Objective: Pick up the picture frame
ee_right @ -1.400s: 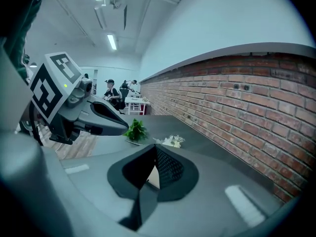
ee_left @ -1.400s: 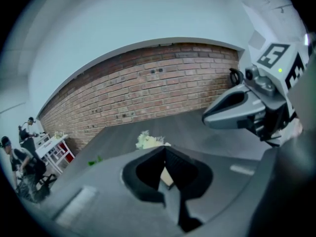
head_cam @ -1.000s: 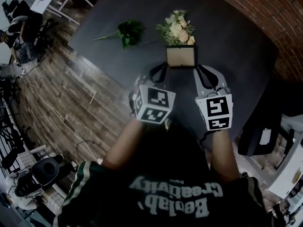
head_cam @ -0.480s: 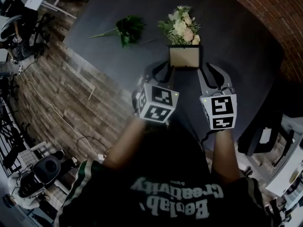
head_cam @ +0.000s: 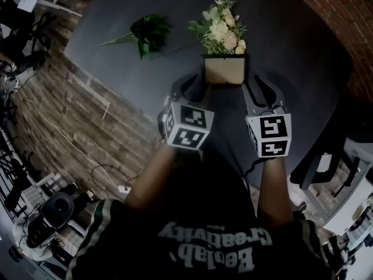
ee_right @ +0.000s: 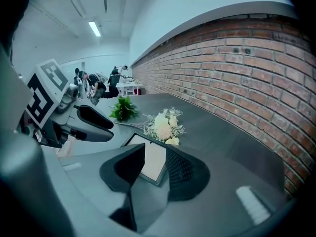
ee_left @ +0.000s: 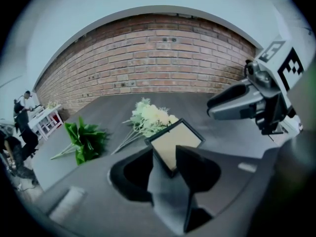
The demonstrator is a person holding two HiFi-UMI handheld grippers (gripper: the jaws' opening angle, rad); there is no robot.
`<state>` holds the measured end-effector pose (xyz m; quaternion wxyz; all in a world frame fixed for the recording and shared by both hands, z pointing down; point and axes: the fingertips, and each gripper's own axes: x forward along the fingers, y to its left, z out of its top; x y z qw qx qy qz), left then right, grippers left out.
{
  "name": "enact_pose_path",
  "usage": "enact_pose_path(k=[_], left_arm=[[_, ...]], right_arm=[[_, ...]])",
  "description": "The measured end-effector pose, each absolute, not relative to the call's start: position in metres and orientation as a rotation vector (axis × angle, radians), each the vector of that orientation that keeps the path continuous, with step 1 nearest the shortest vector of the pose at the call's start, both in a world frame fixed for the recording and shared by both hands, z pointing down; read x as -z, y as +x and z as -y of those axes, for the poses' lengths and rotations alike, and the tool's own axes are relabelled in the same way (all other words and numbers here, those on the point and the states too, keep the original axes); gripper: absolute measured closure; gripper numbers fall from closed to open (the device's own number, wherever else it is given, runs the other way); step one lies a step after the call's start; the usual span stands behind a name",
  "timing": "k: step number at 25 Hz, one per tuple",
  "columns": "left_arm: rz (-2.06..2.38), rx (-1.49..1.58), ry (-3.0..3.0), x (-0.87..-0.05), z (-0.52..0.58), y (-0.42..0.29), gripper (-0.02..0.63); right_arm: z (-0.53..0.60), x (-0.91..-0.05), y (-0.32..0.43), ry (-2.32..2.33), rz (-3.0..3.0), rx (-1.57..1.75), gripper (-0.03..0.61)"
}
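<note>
The picture frame (head_cam: pixel 224 70) has a dark border and a pale inside, and lies flat on the dark table (head_cam: pixel 291 51). My left gripper (head_cam: pixel 189 85) is at its near left corner and my right gripper (head_cam: pixel 260 89) at its near right corner. In the left gripper view the frame (ee_left: pixel 175 141) has one corner between the jaws of the left gripper (ee_left: pixel 164 154). Those jaws have just been opening and the pads stand off the frame. In the right gripper view the right gripper (ee_right: pixel 154 154) straddles the frame's (ee_right: pixel 150 163) edge the same way, and its jaws have just been opening too.
A pale flower bouquet (head_cam: pixel 221 29) lies just behind the frame, touching its far edge. A bunch of green leaves (head_cam: pixel 148 31) lies to the left of it. A brick wall (head_cam: pixel 349 16) runs past the table's far right. The table's left edge drops to a wooden floor (head_cam: pixel 76 115).
Both grippers have sunk and moved forward to the frame's near corners. Their jaws went from nearly shut to wide apart.
</note>
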<state>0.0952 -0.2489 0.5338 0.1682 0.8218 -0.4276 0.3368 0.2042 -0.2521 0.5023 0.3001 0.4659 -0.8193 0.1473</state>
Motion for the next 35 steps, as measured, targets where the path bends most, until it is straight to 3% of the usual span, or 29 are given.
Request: enact_pose_path(k=[35], left_arm=[[1.120,-0.944,2.186,-0.611,0.293,0.094,0.423]], right_arm=[[0.295,-0.603,0.217,1.192,2.045,-0.640,0.410]])
